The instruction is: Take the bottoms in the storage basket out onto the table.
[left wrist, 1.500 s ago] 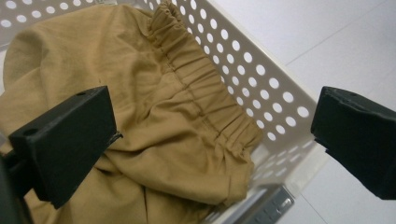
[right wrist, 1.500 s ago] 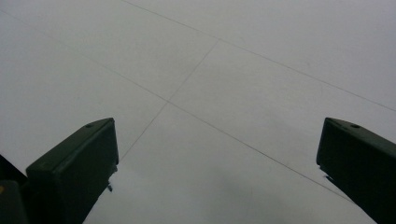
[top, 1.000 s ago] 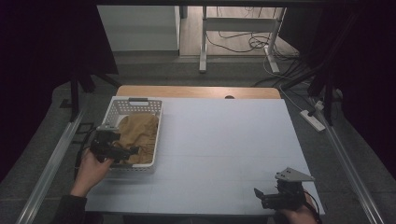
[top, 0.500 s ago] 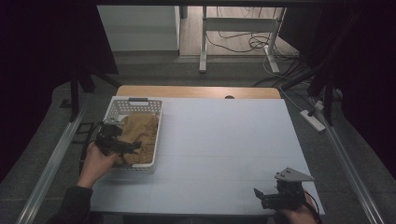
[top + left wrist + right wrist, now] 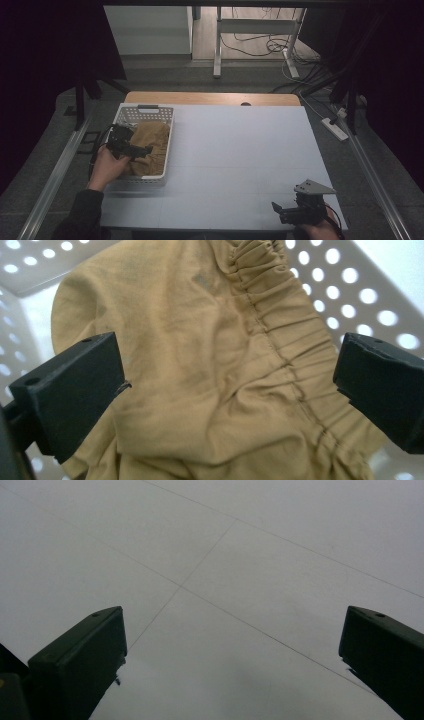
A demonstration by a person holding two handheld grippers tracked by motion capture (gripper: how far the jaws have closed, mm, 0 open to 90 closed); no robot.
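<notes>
A tan cloth (image 5: 150, 147) with an elastic gathered seam lies bunched in a white perforated basket (image 5: 145, 111) at the table's left. My left gripper (image 5: 142, 151) hangs over the basket, jaws wide apart just above the cloth (image 5: 220, 365), nothing between them. My right gripper (image 5: 276, 209) rests near the table's front right corner, open, its jaws pointing left over the bare pale tabletop (image 5: 225, 580).
The pale blue-grey table (image 5: 240, 150) has a wooden strip along its far edge. A power strip (image 5: 334, 128) lies on the floor to the right. Metal rails run along both sides. Cables and a desk frame (image 5: 250, 30) stand beyond the table.
My left gripper has moved away from me and rightward, from the basket's near left rim to over the cloth inside it. The right gripper has stayed put.
</notes>
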